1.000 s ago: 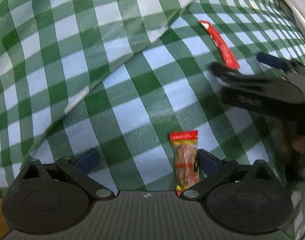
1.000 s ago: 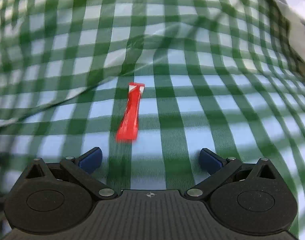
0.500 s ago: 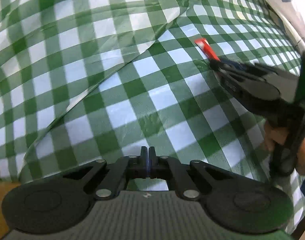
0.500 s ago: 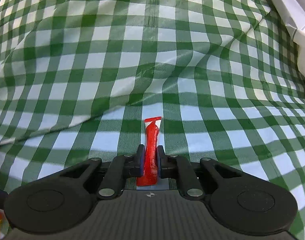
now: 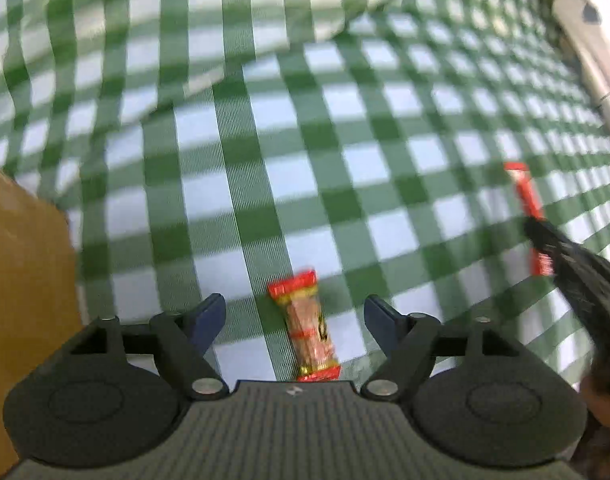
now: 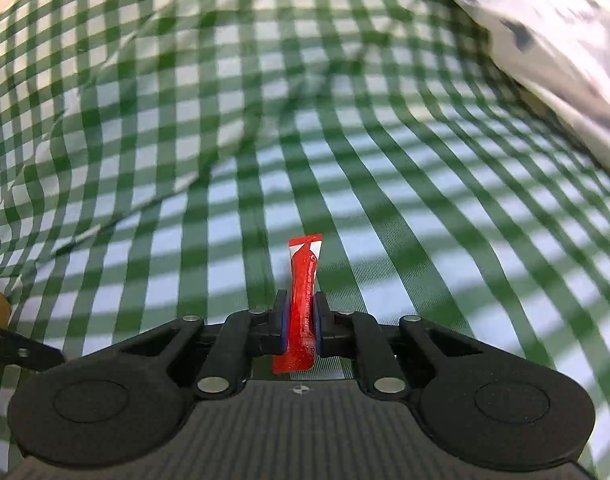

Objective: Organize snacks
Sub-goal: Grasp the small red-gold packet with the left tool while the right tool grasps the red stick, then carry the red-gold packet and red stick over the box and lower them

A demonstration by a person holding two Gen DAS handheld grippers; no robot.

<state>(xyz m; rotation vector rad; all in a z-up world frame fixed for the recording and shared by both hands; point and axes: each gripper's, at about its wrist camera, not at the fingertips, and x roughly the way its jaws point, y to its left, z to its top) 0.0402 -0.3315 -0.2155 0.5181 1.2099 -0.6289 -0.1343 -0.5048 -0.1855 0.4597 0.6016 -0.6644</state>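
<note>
A small snack bar [image 5: 309,332] in a clear wrapper with red ends lies on the green-and-white checked cloth [image 5: 305,160]. It sits between the fingers of my left gripper [image 5: 293,308], whose jaws are opening and do not touch it. My right gripper [image 6: 301,320] is shut on a thin red stick packet [image 6: 303,276], which pokes out forward above the cloth. In the left wrist view the red stick packet [image 5: 525,200] shows at the right, held by the right gripper [image 5: 535,228]. Both views are motion-blurred.
A raised fold of the cloth [image 5: 185,40] runs across the back left. A brown surface [image 5: 21,300] borders the cloth on the left. White patterned fabric [image 6: 545,20] lies at the far right. A hand [image 5: 601,400] holds the right gripper.
My left gripper went from open to shut and now has its jaws apart with the snack bar between them. My right gripper closed on the red stick packet and carried it off the cloth.
</note>
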